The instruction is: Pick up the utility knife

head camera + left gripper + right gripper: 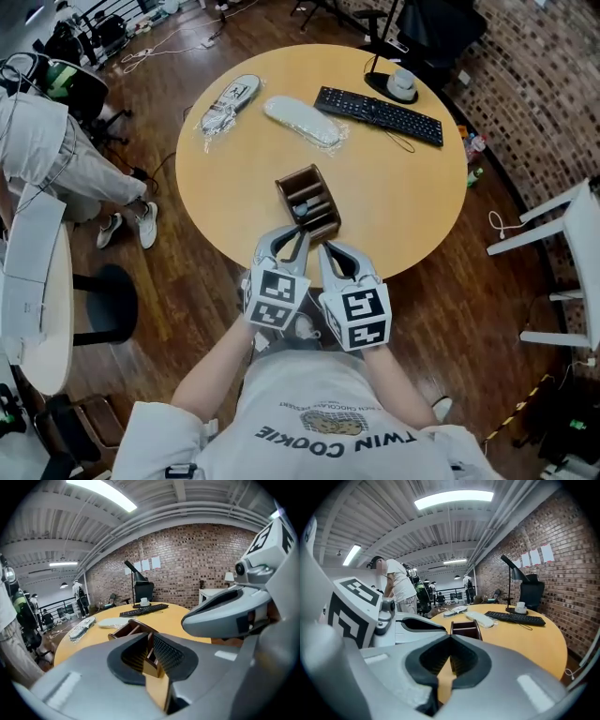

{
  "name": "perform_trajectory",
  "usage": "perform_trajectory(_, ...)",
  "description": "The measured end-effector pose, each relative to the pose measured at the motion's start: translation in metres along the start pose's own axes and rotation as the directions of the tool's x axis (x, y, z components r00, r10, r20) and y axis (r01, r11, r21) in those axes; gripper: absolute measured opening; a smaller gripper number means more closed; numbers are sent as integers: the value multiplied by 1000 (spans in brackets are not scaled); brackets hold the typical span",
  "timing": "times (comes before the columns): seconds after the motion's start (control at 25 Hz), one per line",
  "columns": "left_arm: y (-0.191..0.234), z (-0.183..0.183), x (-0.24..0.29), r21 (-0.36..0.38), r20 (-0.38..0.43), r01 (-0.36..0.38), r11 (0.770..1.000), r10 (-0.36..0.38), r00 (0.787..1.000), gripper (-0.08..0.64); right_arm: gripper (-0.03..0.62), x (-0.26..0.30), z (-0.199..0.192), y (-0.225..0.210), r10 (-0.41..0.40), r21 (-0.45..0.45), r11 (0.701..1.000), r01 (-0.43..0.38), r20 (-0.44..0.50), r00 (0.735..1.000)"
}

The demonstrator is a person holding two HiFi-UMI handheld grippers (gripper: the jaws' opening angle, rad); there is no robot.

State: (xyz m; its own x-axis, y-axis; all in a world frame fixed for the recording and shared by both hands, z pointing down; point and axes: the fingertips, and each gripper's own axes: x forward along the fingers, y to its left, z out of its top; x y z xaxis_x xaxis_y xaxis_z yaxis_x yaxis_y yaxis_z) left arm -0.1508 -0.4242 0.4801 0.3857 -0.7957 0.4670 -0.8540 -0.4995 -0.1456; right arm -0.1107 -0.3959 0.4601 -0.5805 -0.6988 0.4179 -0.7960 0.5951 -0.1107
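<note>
A brown wooden organizer (314,192) stands on the round wooden table (403,197) near its front edge. A small grey item (300,210) lies in one of its compartments; I cannot tell whether it is the utility knife. Both grippers hover side by side just short of the organizer, over the table's near edge. My left gripper (292,246) (150,641) has a narrow gap between its pads with nothing in it, and the organizer (126,630) shows beyond. My right gripper (325,251) (450,648) has its pads together and holds nothing. It points at the organizer (464,627).
A black keyboard (380,114) lies at the table's far side, beside a lamp base with a cup (401,84). Two plastic-wrapped items (302,122) (230,101) lie at the far left. A white chair (562,234) stands to the right and a person (56,159) sits to the left.
</note>
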Motion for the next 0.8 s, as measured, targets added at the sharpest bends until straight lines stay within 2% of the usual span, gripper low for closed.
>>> perform_trajectory(0.08, 5, -3, 11, 48, -24, 32, 998, -31, 999, 49, -2, 2, 4, -5, -20, 0, 1000, 20, 7, 1000)
perform_trajectory(0.24, 7, -7, 27, 163, -61, 57, 985, -47, 997, 63, -2, 2, -2, -16, -48, 12, 999, 48, -4, 999)
perform_trajectory(0.48, 11, -18, 52, 348, -136, 92, 933, -47, 990, 80, -2, 14, -21, -21, -44, 44, 998, 46, -33, 998)
perform_trajectory(0.56, 13, -18, 59, 386, -150, 97, 917, -41, 988, 81, -2, 19, -23, -24, -39, 52, 998, 41, -36, 999)
perform_trajectory(0.8, 15, -25, 69, 438, -210, 142, 887, -52, 976, 109, -2, 30, -20, -28, -22, 65, 998, 24, -30, 999)
